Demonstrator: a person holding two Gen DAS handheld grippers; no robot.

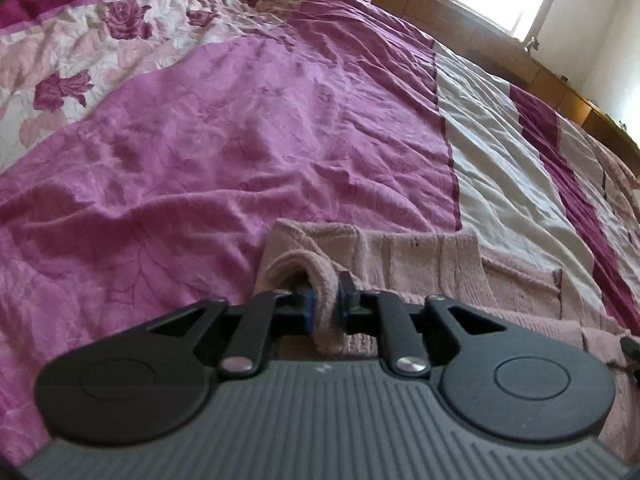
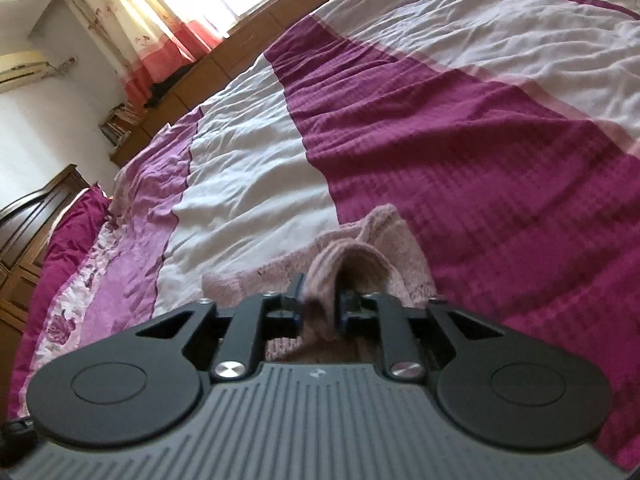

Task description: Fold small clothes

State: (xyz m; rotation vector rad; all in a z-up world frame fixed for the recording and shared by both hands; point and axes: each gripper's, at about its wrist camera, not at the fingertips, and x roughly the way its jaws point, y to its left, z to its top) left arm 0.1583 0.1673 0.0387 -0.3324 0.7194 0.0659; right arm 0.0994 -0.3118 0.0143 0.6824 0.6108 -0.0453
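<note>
Bedroom setting: a bed (image 1: pixel 248 128) under a wrinkled quilt banded in magenta, pink and white fills both views, with a wooden ledge, curtains (image 2: pixel 140 40) and a bright window beyond. One pale pink knitted garment (image 1: pixel 424 264) lies on the quilt close in front of both cameras, across the border of the pink and white bands. Left gripper (image 1: pixel 324 308): a bunched fold of the garment's left edge sits between the jaws, which stand slightly parted; the pads appear to touch the cloth on both sides, so it reads as grasping, though loosely. Right gripper (image 2: pixel 318 306): a raised fold of the garment's right edge sits between its jaws likewise, with a slim gap visible on the right pad, so the hold looks light or near release. Assessment: the garment shows a doubled layer with a straight far edge, suggesting one fold laid down or nearly so. Remaining, by judgement: release, any further fold, and smoothing. No other clothes are visible.
</note>
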